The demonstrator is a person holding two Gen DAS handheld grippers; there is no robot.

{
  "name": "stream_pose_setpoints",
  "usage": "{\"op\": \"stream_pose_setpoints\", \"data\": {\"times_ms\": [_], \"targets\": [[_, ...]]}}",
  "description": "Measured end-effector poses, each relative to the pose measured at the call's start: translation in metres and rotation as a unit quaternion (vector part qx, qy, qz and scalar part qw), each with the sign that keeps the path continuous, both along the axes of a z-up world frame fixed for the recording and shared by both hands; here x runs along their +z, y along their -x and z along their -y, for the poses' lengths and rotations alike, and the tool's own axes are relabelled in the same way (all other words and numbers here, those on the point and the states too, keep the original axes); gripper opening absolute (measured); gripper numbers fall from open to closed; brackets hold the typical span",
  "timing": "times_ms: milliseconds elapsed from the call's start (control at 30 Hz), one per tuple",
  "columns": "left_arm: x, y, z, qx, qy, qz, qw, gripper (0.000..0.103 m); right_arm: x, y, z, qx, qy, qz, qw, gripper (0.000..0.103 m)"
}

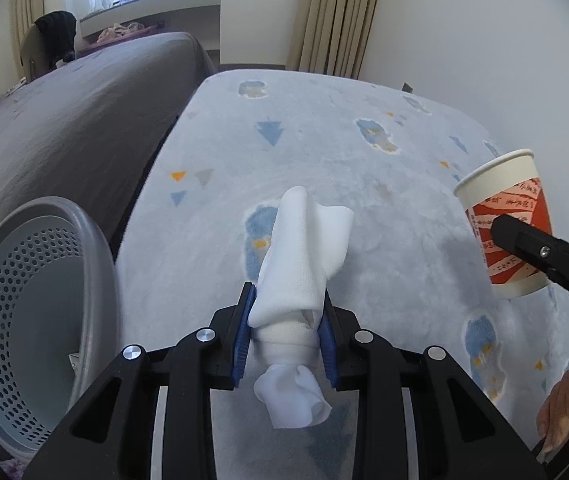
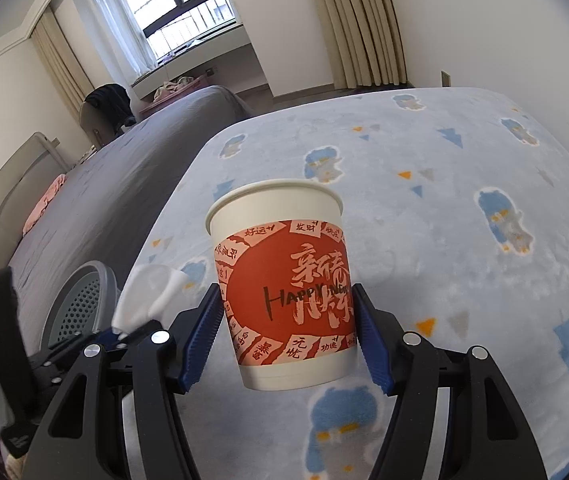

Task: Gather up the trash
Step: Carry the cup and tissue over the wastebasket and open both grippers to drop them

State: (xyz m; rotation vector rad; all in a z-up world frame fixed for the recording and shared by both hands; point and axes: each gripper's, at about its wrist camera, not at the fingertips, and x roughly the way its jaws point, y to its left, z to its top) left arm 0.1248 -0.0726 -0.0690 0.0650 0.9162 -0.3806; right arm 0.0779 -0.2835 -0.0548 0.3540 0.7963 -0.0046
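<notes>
My left gripper (image 1: 287,312) is shut on a crumpled white tissue (image 1: 304,256) and holds it above the pale blue rug. The tissue also shows in the right wrist view (image 2: 152,292). My right gripper (image 2: 288,320) is shut on a white paper cup with a red printed band (image 2: 284,292) and holds it upright above the rug. The cup shows at the right edge of the left wrist view (image 1: 504,224). A grey perforated trash basket (image 1: 36,320) stands at the lower left, beside the left gripper, and shows in the right wrist view (image 2: 84,300).
A pale blue rug with cartoon prints (image 1: 344,152) covers the floor. A bed with a dark grey cover (image 1: 64,120) runs along the left, next to the basket. Beige curtains (image 1: 336,16) and a white wall stand at the back.
</notes>
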Motion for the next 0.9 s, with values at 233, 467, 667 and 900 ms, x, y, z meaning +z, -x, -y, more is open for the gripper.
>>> {"op": "stream_pose_setpoints", "data": {"times_ms": [233,467,667,900], "targets": [[0.042,0.012,-0.057,0.037,-0.011,0.048,0.9981,0.029,0.014,-0.001,-0.052,0.043,0.014,0.014,0.999,0.062],[0.063,0.019,-0.125,0.088,-0.031,0.076,0.9928,0.030,0.027,-0.007,-0.122,0.097,0.009,0.030,0.995,0.062],[0.058,0.016,-0.177,0.119,-0.051,0.075,0.9887,0.030,0.031,-0.018,-0.186,0.147,0.014,0.034,0.988,0.062],[0.033,0.002,-0.227,0.164,-0.055,0.059,0.9833,0.030,0.025,-0.037,-0.242,0.186,0.020,0.025,0.982,0.062]]}}
